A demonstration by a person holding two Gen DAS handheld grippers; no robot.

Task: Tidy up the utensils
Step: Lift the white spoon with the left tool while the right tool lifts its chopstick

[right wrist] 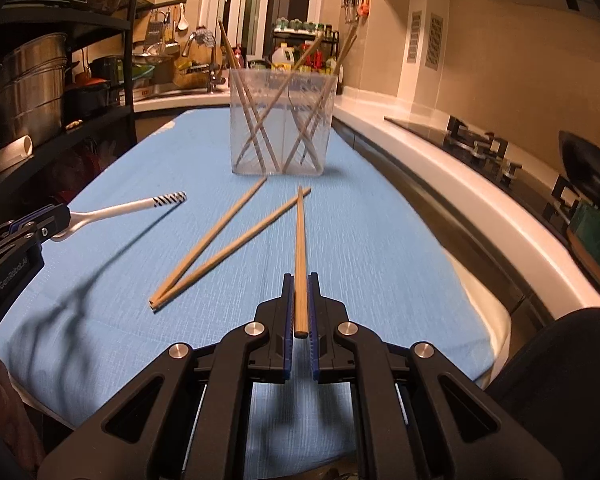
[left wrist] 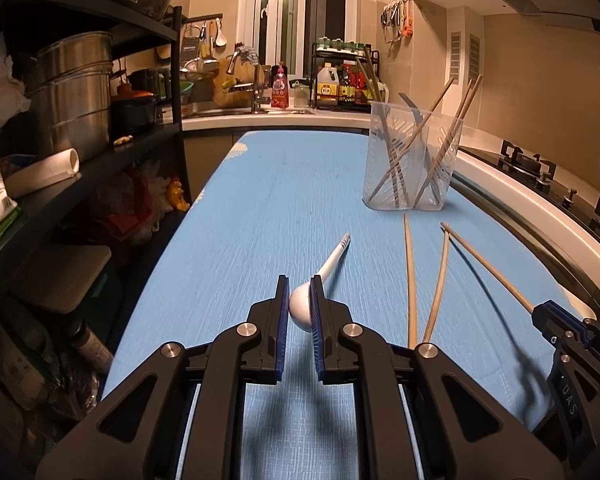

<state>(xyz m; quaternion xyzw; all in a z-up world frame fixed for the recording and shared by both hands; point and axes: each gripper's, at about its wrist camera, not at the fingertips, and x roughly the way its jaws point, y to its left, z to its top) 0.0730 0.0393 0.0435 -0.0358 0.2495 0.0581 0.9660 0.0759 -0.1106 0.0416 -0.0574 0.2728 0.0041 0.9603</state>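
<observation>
My left gripper [left wrist: 299, 286] is shut on the bowl of a white spoon [left wrist: 332, 262] whose striped handle points forward above the blue cloth; it also shows in the right wrist view [right wrist: 120, 210]. My right gripper [right wrist: 300, 284] is shut on a wooden chopstick [right wrist: 300, 240] that points toward the clear plastic utensil holder [right wrist: 282, 120]. The holder [left wrist: 412, 156] stands ahead and has several chopsticks in it. Two loose chopsticks [right wrist: 220, 248] lie crossed on the cloth, left of my right gripper.
The blue cloth [left wrist: 260, 208] covers the table. A dark shelf rack with steel pots [left wrist: 72, 92] stands on the left. A white counter with a gas hob [right wrist: 480, 148] runs along the right. A sink and bottles [left wrist: 340, 88] are at the back.
</observation>
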